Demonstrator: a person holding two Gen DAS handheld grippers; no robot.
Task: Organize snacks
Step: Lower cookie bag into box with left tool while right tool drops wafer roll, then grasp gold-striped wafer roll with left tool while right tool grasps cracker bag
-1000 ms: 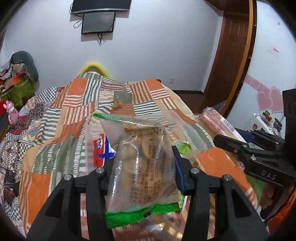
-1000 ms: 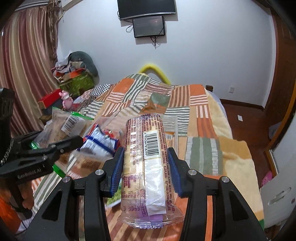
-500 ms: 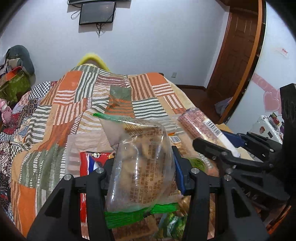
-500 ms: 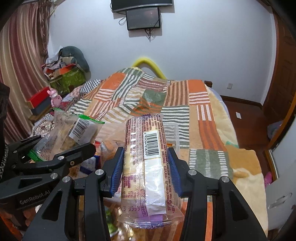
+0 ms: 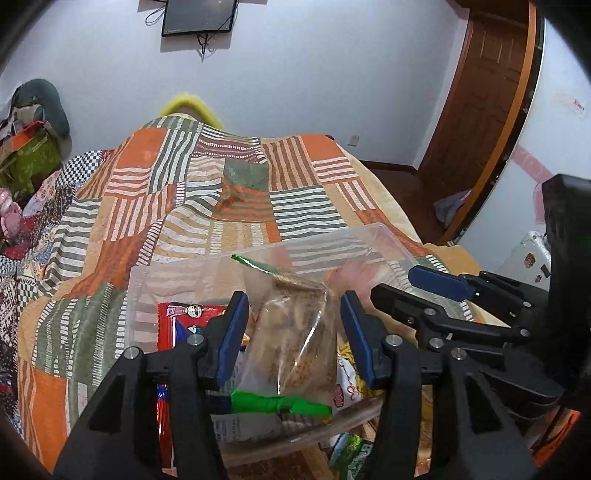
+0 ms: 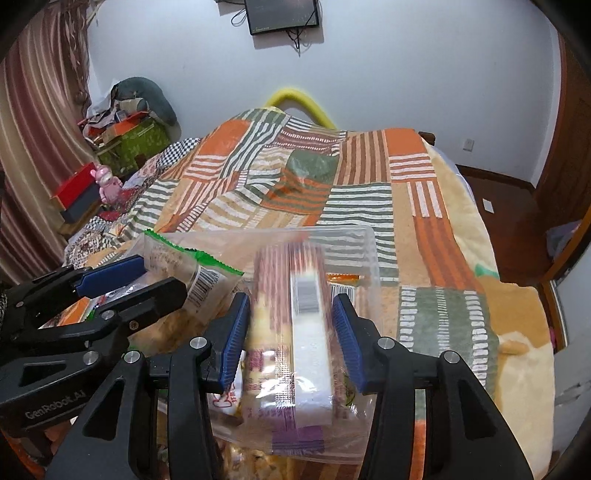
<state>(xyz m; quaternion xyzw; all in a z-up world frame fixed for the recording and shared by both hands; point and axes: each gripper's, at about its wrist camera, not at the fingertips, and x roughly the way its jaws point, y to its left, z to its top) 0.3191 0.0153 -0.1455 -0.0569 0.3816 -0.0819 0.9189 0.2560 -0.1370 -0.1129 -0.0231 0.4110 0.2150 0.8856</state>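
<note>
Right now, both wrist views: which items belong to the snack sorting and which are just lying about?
Job:
- green-edged snack bag between the opening left gripper jaws
- striped biscuit pack in the right gripper
- clear plastic bin
- red snack packet inside it

Lying about:
- patchwork quilt
- wall monitor
- pink toy
- green box

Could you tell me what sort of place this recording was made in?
Most likely a bedroom in a home. A bed under a patchwork quilt fills the middle, a small screen hangs on the wall, and a wooden door stands at the right.
</note>
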